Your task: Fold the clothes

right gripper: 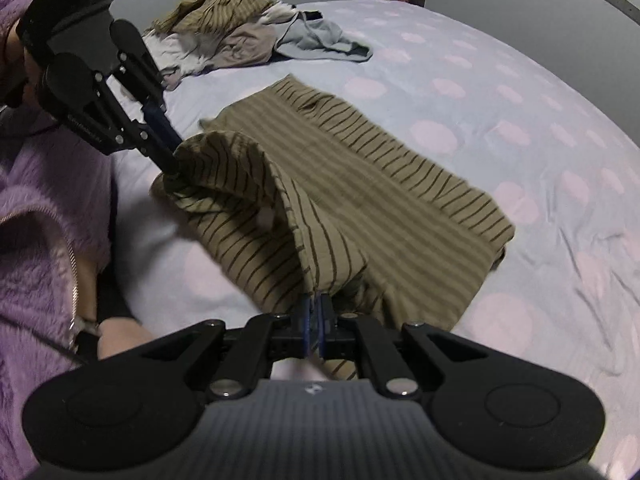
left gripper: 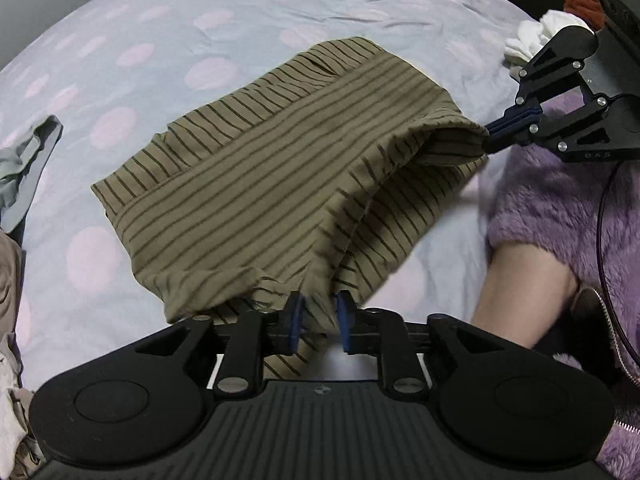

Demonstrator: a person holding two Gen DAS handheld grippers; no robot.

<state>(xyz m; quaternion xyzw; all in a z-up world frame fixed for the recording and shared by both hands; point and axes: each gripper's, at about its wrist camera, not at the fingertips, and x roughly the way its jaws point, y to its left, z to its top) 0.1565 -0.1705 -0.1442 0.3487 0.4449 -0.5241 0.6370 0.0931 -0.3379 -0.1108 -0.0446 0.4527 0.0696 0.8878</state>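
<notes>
An olive-brown garment with thin dark stripes (left gripper: 260, 184) (right gripper: 380, 184) lies partly folded on the lilac dotted bedsheet (left gripper: 200, 40). Its near edge is lifted off the bed and curls over between the two grippers. My left gripper (left gripper: 320, 320) has a bunched corner of that edge between its blue pads; in the right wrist view the left gripper (right gripper: 172, 164) is clamped on the cloth. My right gripper (right gripper: 315, 316) is shut tight on the other corner, and the left wrist view shows the right gripper (left gripper: 490, 138) pinching the hem.
A pile of unfolded clothes (right gripper: 224, 36) with a grey-blue garment (right gripper: 320, 40) (left gripper: 28, 168) lies at one end of the bed. White cloth (left gripper: 528, 40) and a red item (left gripper: 584, 0) lie at the other. A person's purple fleece sleeve (left gripper: 560, 208) is close by.
</notes>
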